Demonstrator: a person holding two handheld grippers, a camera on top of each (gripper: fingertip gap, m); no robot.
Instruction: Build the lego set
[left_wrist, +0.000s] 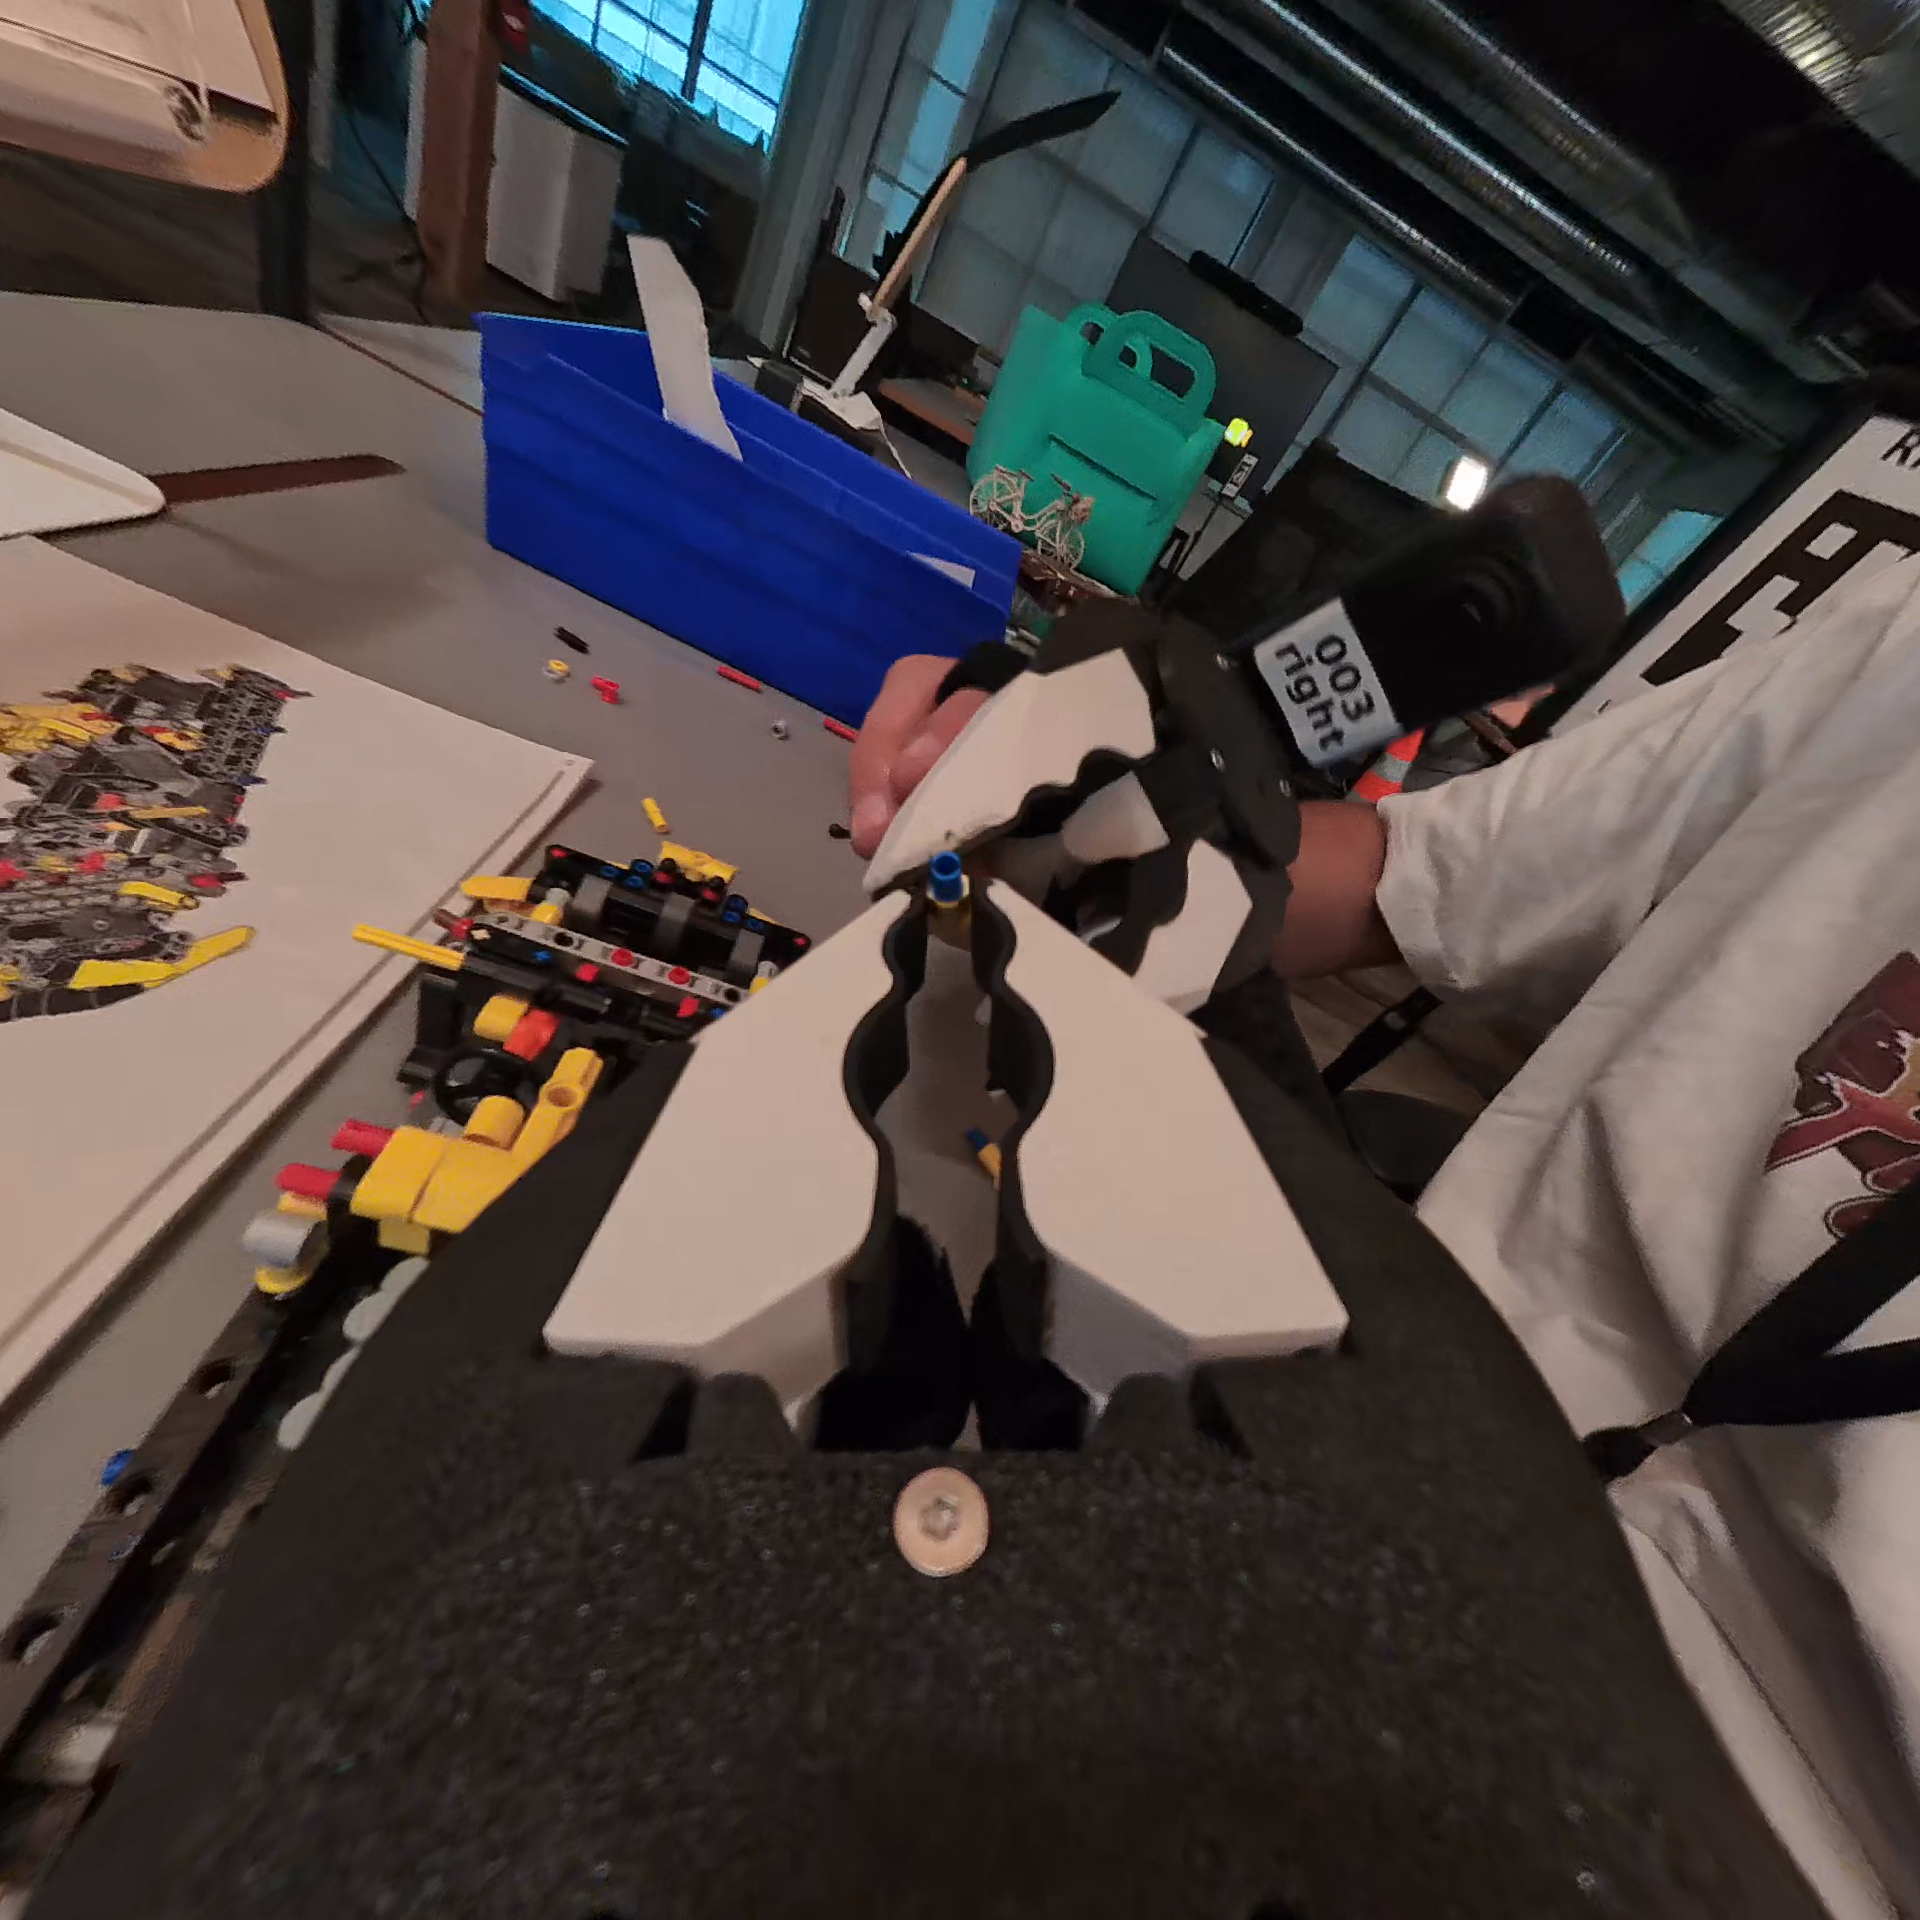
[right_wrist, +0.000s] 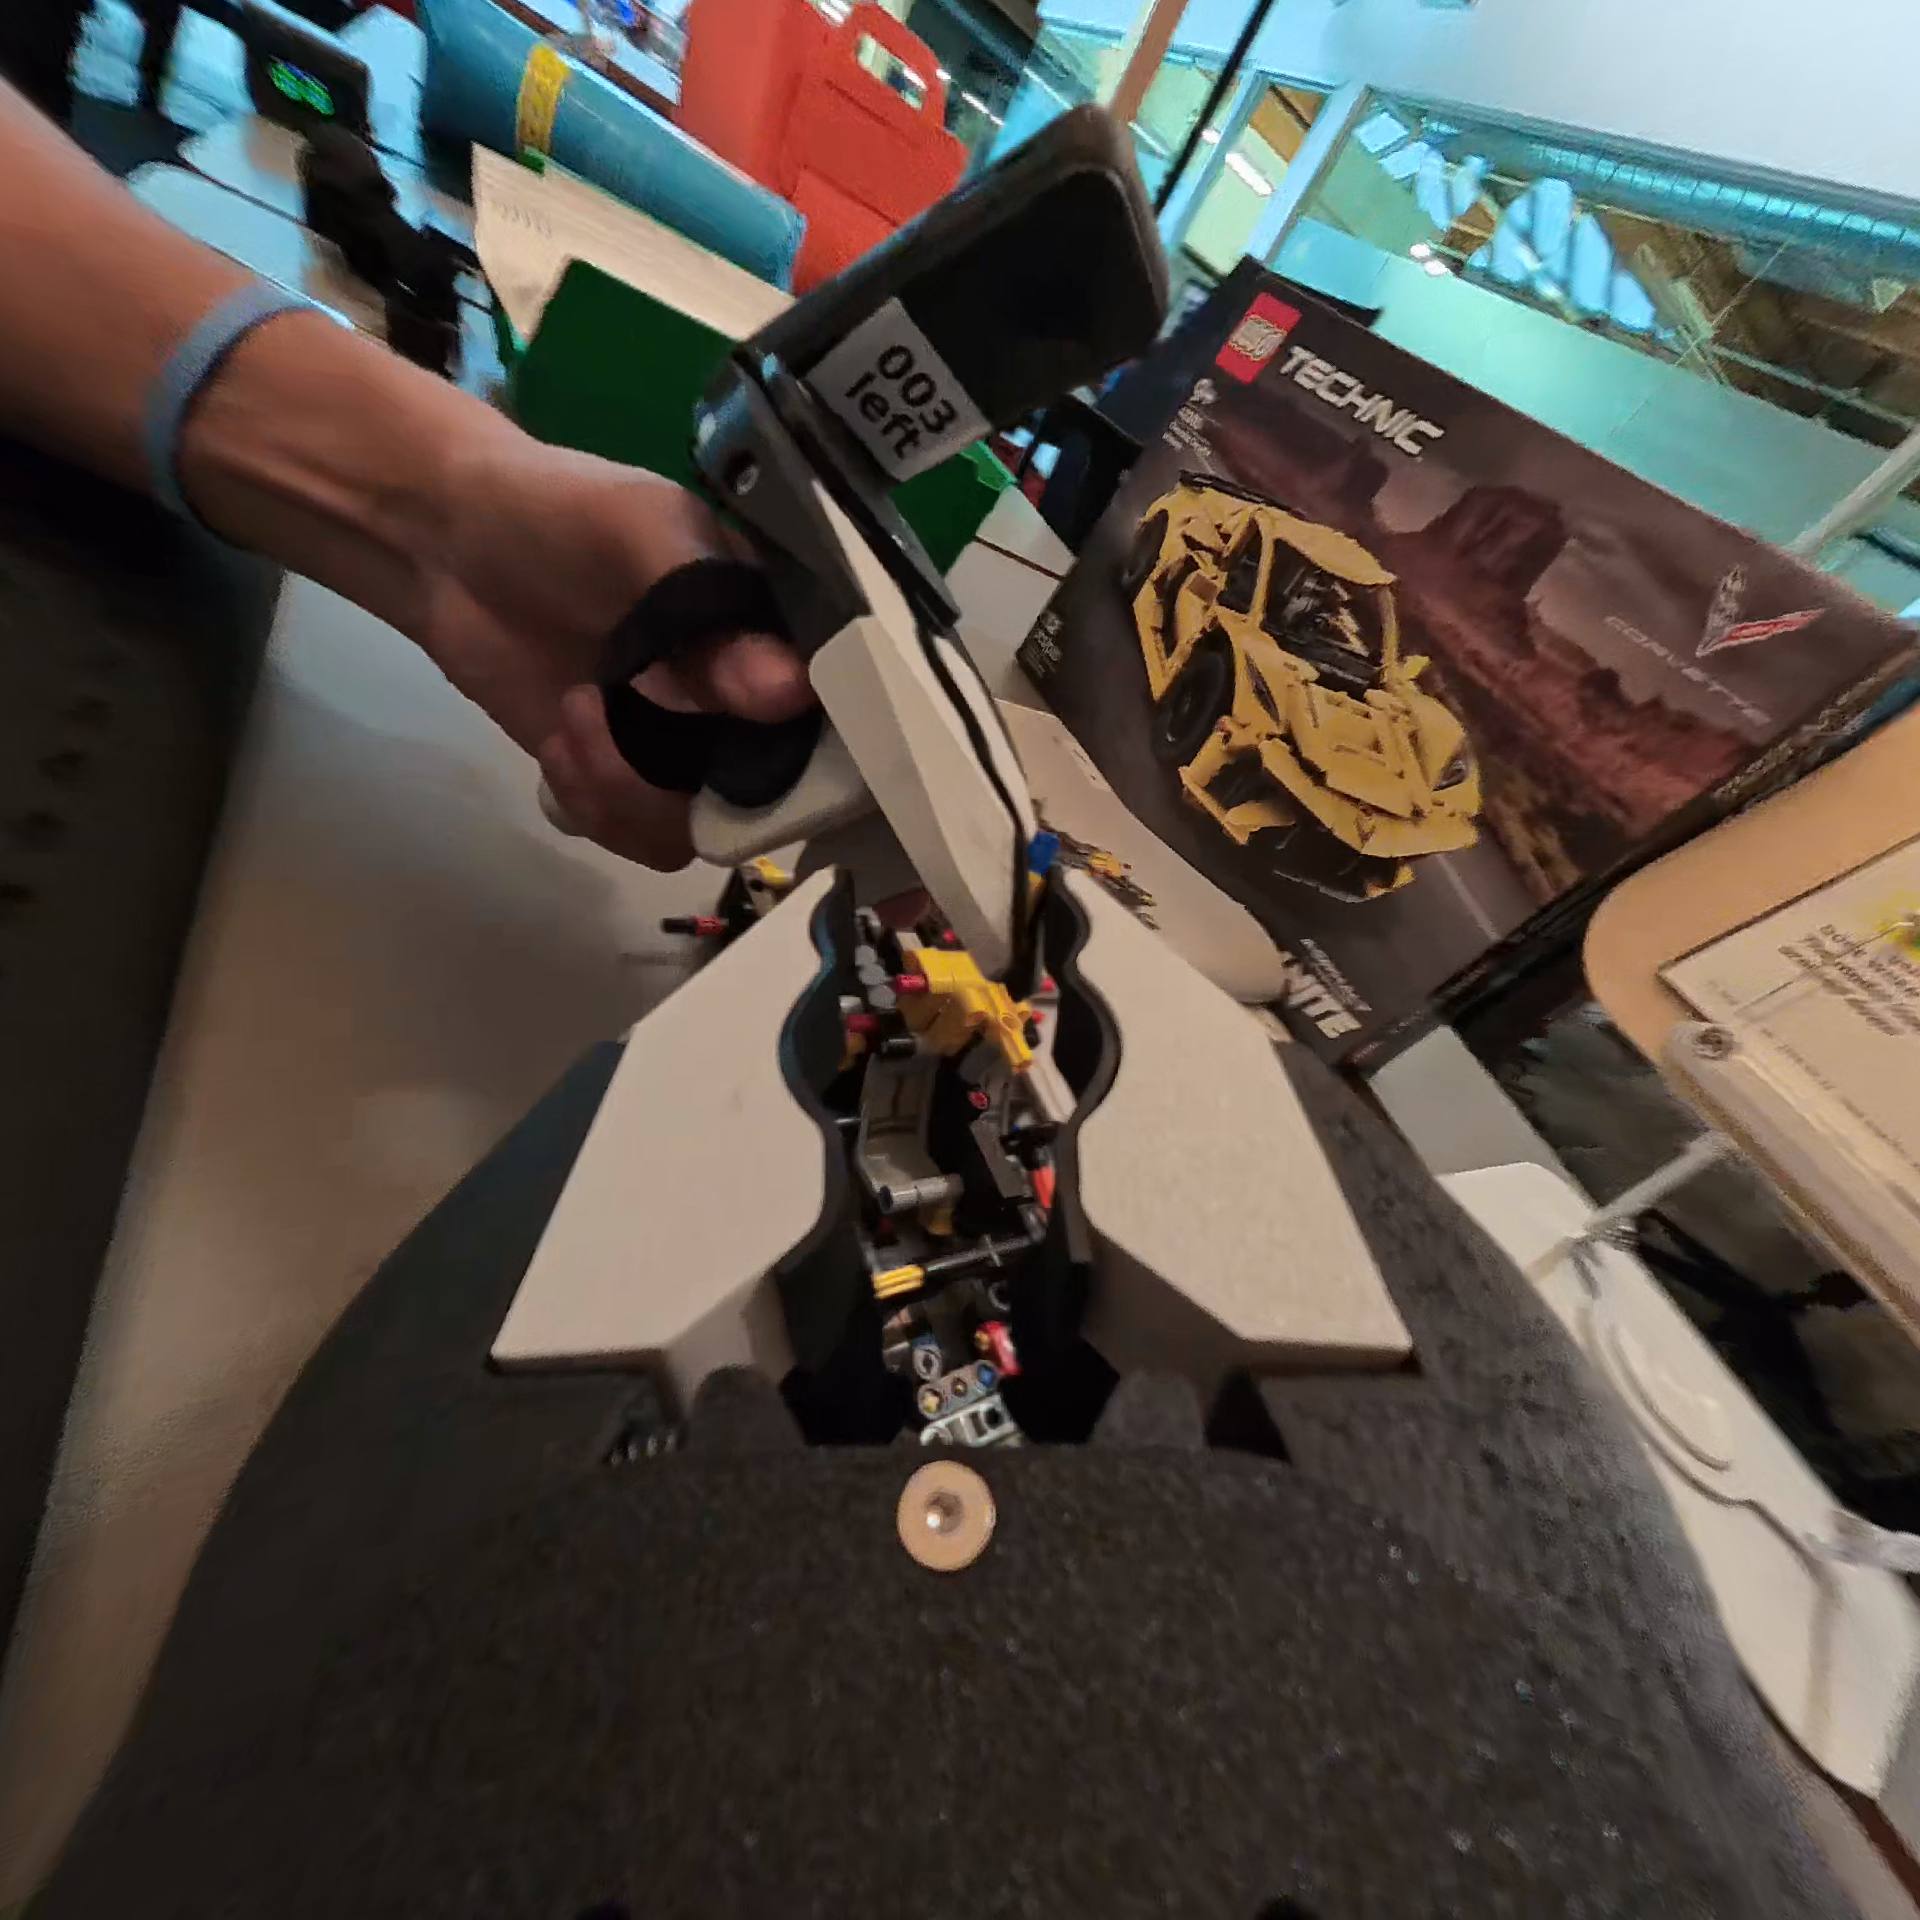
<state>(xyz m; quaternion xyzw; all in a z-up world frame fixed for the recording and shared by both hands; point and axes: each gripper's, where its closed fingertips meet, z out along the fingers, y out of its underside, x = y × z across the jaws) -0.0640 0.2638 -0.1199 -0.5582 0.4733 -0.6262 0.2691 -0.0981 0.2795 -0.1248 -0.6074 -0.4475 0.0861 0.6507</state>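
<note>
My left gripper is shut on a small yellow piece with a blue pin sticking up from its tips. It also shows in the right wrist view, pointing down, with the blue pin at its tip. My right gripper is open, its fingers on either side of the left gripper's tips. In the left wrist view the right gripper comes in from the right, one fingertip against the pin. The part-built black and yellow lego assembly lies on the grey table and shows below the right fingers.
An open instruction booklet lies at the left. A blue bin stands behind, with loose small pieces scattered in front of it. The lego box stands upright at the right. A person's white shirt is close on the right. My left and right fingertips are right by each other.
</note>
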